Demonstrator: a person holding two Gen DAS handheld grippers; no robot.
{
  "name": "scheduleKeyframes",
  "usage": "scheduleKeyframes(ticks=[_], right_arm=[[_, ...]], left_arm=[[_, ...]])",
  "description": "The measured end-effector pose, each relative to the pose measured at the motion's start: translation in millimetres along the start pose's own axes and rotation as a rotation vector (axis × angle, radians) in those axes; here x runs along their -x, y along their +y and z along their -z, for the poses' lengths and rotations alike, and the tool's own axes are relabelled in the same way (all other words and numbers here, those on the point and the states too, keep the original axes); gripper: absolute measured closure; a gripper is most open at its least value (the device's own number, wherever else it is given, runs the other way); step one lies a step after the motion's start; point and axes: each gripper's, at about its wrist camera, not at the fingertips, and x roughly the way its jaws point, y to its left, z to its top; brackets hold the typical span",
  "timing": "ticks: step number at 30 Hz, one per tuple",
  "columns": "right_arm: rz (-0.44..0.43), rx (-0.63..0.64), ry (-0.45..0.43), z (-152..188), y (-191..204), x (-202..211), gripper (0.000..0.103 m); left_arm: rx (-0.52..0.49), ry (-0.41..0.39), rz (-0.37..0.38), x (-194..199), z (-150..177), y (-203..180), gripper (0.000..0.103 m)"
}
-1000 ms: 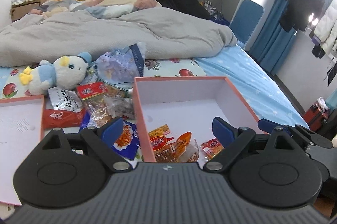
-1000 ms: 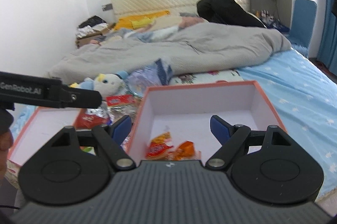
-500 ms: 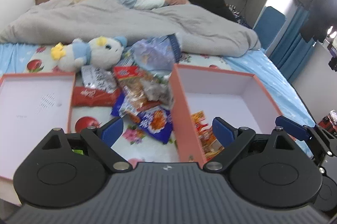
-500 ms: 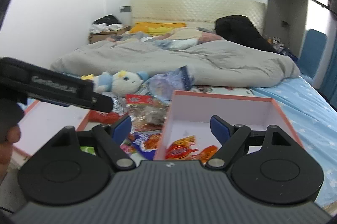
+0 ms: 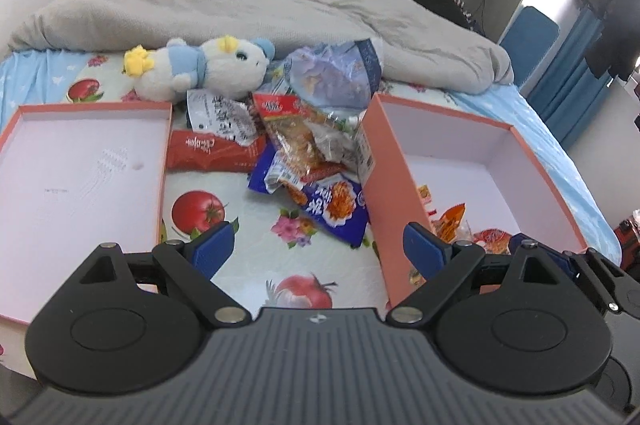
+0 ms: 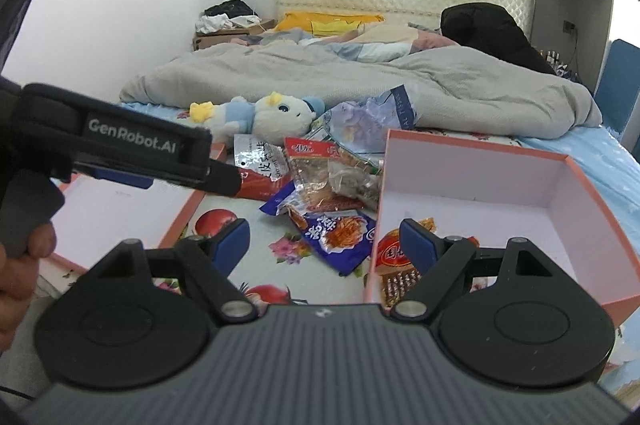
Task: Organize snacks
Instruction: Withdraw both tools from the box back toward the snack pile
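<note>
On the left an open pink box [image 5: 80, 165] lies bare on the bed. Between the boxes the snack pile [image 5: 304, 153] waits unsorted: a red packet [image 5: 208, 153], a silver one, a clear bag and a blue pack [image 5: 336, 205], all with Chinese print I cannot read. The right box [image 6: 520, 193] holds only a few orange and red packets [image 6: 394, 253], so I judge sorting barely begun. Left claw [image 5: 318, 249] and right claw [image 6: 324, 239] both gape, gripping nothing, short of the pile. The left tool's side reads "GenRobot.AI".
</note>
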Motion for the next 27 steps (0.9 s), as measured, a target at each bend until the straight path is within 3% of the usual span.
scheduleKeyframes(ticks=[10,27], right_arm=[[0.055,0.082,0.02,8,39,-18,0.02],[0.022,0.265,0.151,11,88,-77,0.023]], left_arm=[[0.022,-0.028,0.041,-9,-15,39,0.01],[0.343,-0.078,0.105,-49,13,138,0.011]])
